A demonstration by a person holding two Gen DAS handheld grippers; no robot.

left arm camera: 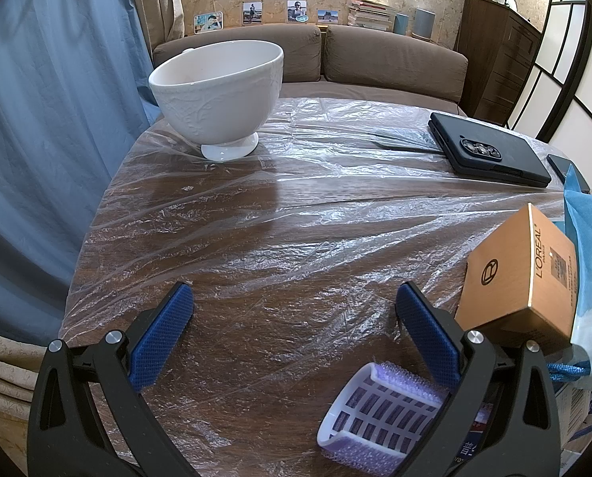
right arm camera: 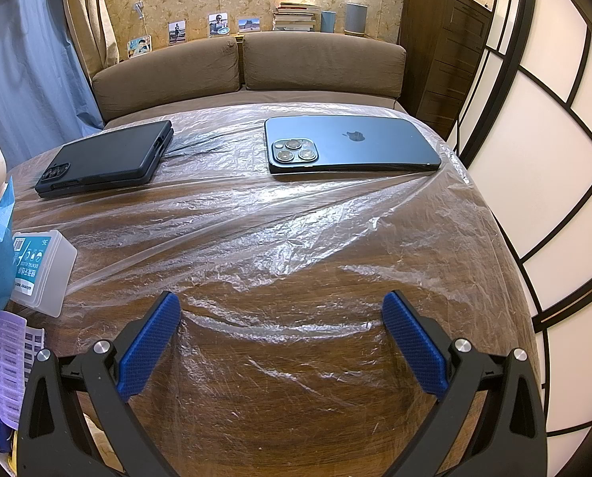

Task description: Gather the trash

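Surface: round dark wooden table [right arm camera: 296,377] under one crinkled clear plastic sheet [right arm camera: 280,230], with a brown sofa [right arm camera: 248,67] behind it.
Grippers: I hold two. My left gripper [left arm camera: 294,302] is spread wide, grasping nothing; my right gripper [right arm camera: 282,312] is likewise spread and empty. Both hang just above the sheet.
Phones: two. One black cased phone [right arm camera: 105,159] and one dark blue smartphone [right arm camera: 351,143], both face down at the far side, well apart from each other.
Bowl: one white footed ceramic bowl [left arm camera: 220,91], upright at the far left edge.
Trash: one copper cardboard box [left arm camera: 522,278], one white-and-purple slotted plastic roller [left arm camera: 375,413] just beside my left gripper's right finger, one frosted plastic case [right arm camera: 43,270], and blue crumpled paper [left arm camera: 590,246].
Open room: middle and right of the table lie bare; the right rim curves close to a white panelled screen [right arm camera: 554,159].
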